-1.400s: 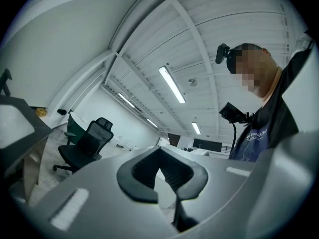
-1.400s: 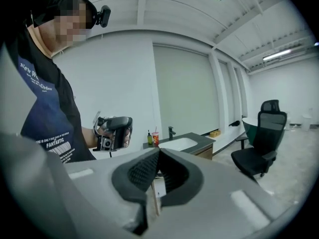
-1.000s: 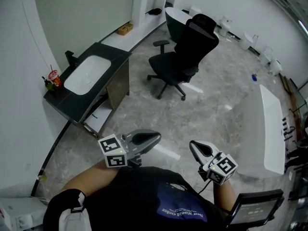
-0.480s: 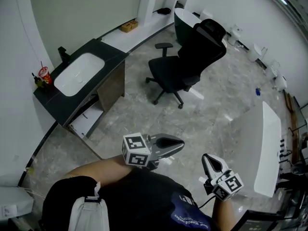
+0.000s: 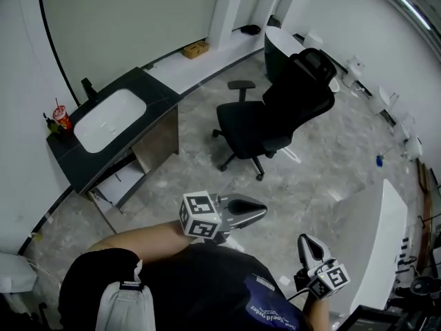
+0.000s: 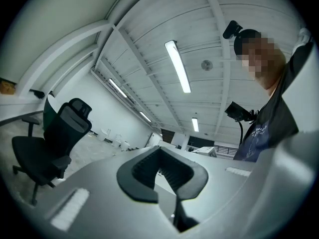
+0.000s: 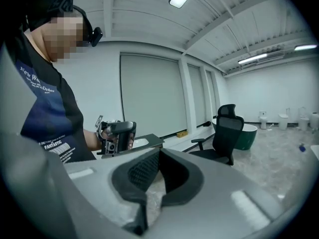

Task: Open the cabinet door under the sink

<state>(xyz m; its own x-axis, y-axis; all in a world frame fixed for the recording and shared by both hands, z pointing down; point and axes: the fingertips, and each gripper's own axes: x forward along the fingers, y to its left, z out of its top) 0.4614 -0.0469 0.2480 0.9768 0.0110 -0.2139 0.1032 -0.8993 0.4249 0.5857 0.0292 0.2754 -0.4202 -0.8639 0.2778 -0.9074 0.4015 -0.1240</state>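
Item: cabinet (image 5: 160, 142) under the sink (image 5: 107, 119). We place it well apart from both grippers, up and to the left of them in the head view. Its black counter runs slantwise, low left to high right, and the front below faces the open floor on our side. We take the brown panel at the right end for the door. Beside it a white shelf or drawer shows. We can make out no handle.

Item: left gripper (image 5: 256, 211). Jaws together, nothing between them. We count it the nearer of the two, yet its tips point rightward, away from the cabinet, which lies off behind its marker cube. Its own view gives only the office chair (image 5: 275, 116) and ceiling.

Item: right gripper (image 5: 309, 245). Jaws closed, empty. It is farther off, with the left gripper between it and the cabinet.

Judgement: we expect the left gripper must swing round toward the panel first.
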